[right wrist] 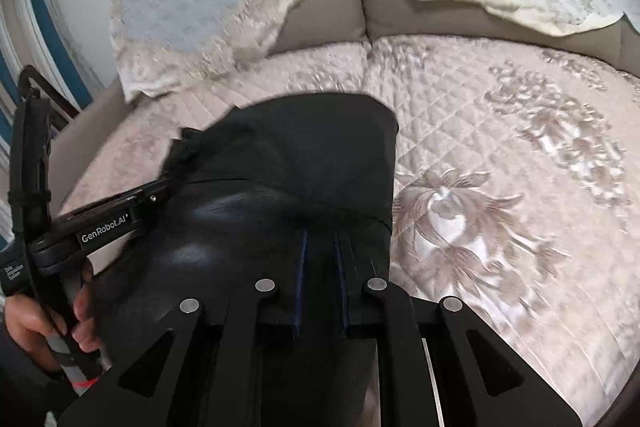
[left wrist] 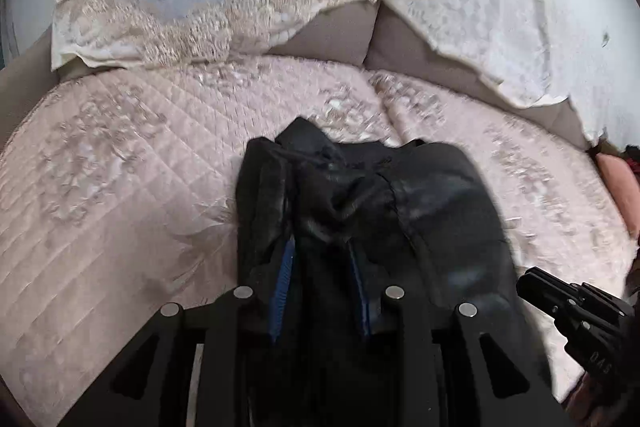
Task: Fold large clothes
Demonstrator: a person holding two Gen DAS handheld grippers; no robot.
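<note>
Writing: we read "GenRobot.AI" on the left hand-held gripper (right wrist: 160,187), right view only.
Grip: we see both it and the right hand-held gripper (right wrist: 322,251) pinching the black garment (right wrist: 288,155).

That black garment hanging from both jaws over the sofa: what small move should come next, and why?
Probably lower both hands together until the black garment lies on the quilted pink cover. The left gripper and right gripper each pinch bunched cloth, which is crumpled and not yet spread flat, so laying it down seems needed before any fold.

Black garment (left wrist: 360,195) hides both grippers' fingertips.
</note>
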